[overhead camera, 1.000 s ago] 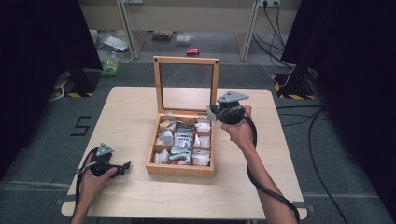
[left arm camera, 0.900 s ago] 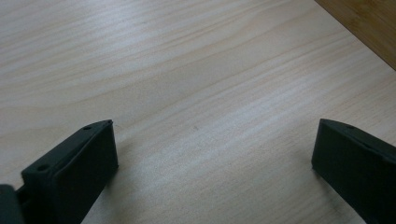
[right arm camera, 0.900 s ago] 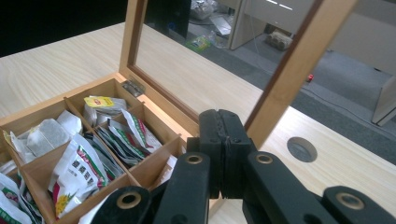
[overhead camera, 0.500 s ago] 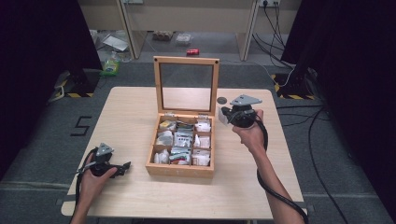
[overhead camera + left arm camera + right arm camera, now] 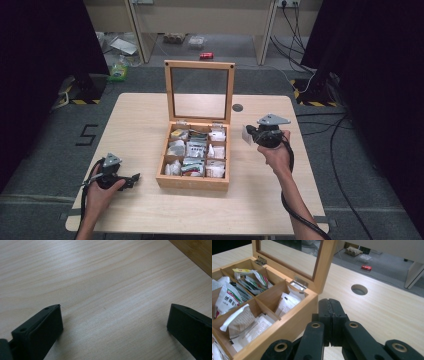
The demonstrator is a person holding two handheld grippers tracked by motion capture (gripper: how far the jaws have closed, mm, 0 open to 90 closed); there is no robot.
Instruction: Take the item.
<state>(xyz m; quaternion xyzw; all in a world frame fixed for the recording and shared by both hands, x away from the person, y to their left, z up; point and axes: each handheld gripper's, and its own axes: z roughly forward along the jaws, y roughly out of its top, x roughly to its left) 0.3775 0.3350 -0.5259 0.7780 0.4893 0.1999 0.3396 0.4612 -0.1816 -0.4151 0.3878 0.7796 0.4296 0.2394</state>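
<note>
A wooden box stands mid-table with its glass lid upright, its compartments full of tea sachets. My right gripper hovers just right of the box, pointing at it. Its jaws are pressed together, and a small white sachet shows at their tips in the high view. The right gripper view has the shut gripper beside the box's corner, with the sachet not distinguishable there. My left gripper rests open on the bare tabletop near the front left, nothing between its jaws.
A round cable hole lies in the table behind the right gripper, also as a hole. Light wooden tabletop spreads around the box. Cables and small items lie on the floor beyond the far edge.
My right gripper has moved from above the box's back right compartment to the right and downward, off the box. The left gripper has stayed put.
</note>
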